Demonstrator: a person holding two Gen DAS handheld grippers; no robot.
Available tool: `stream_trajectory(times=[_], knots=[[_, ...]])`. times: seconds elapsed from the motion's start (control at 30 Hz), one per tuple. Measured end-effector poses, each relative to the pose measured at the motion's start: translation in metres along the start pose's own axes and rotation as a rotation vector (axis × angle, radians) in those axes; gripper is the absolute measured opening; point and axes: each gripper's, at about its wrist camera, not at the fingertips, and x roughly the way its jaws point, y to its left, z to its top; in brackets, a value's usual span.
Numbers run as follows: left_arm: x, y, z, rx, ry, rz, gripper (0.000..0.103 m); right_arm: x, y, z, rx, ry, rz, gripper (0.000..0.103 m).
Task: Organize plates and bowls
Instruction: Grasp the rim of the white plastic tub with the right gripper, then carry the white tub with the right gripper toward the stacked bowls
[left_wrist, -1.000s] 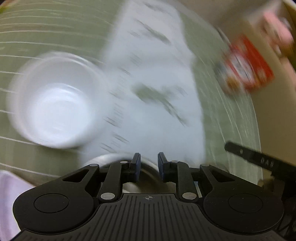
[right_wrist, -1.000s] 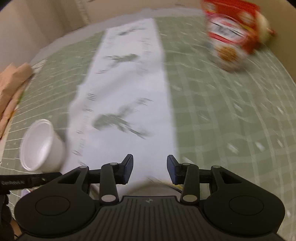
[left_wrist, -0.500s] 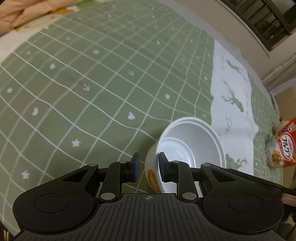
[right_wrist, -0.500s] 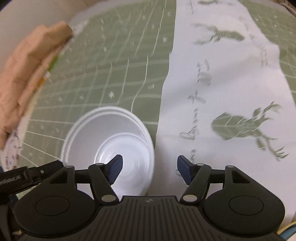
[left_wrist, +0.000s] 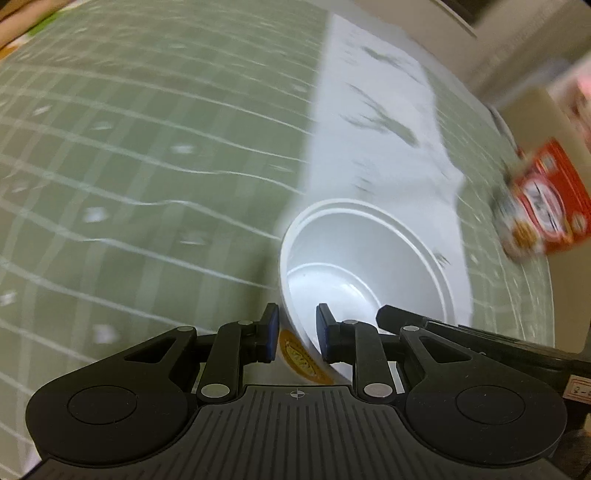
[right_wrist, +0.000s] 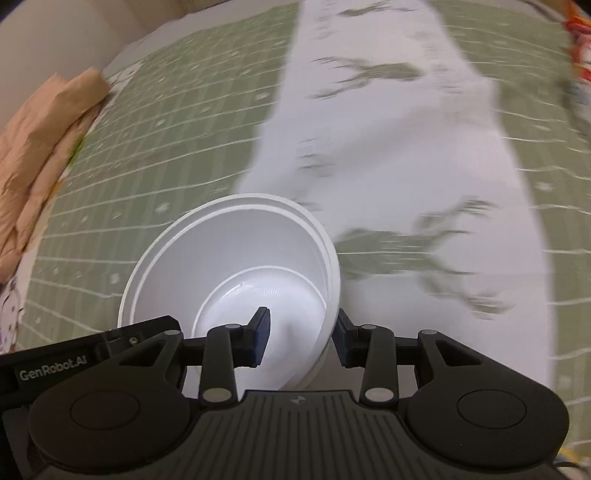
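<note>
We have the left gripper (left_wrist: 294, 332) clamped on the near wall of a deep white plastic bowl (left_wrist: 373, 254), one finger inside the rim and one outside by its gold round label (left_wrist: 303, 355). Our right gripper (right_wrist: 301, 339) is clenched on the right side of the same bowl's (right_wrist: 236, 258) wall, its left finger inside and its right finger outside. The bowl sits near us, tilted, straddling the edge between the green grid-patterned tablecloth (left_wrist: 129, 166) and the white runner printed with grey reindeer (right_wrist: 406, 166), with a red cereal packet (left_wrist: 543, 199) blurred at far right.
</note>
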Motion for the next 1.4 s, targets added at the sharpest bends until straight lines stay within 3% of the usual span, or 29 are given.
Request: stream_trajectory(times=[0.27,0.53,0.93,1.07,1.17,1.4], knots=[[0.045,-0.099,-0.024,0.15,0.091,-0.079,0.025,-0.036,-0.111,-0.014,0.163,-0.017,-0.102,0.037],[0.073,-0.134,-0.038,0.184,0.15,-0.09,0.025,-0.041,-0.163,-0.032,0.269,0.002,-0.107,0.037],[0.091,-0.142,-0.038,0.159,0.176,-0.053,0.024,-0.034,-0.183,-0.043,0.35,0.024,-0.039,0.037],[0.07,-0.151,-0.034,0.19,0.112,-0.108,0.024,-0.06,-0.174,-0.041,0.294,-0.071,-0.062,0.037],[0.05,-0.158,-0.032,0.197,0.106,-0.151,0.026,-0.085,-0.173,-0.045,0.28,-0.107,-0.059,0.037],[-0.002,-0.177,-0.062,0.288,0.124,-0.218,0.027,-0.15,-0.173,-0.076,0.259,-0.105,-0.034,0.037]])
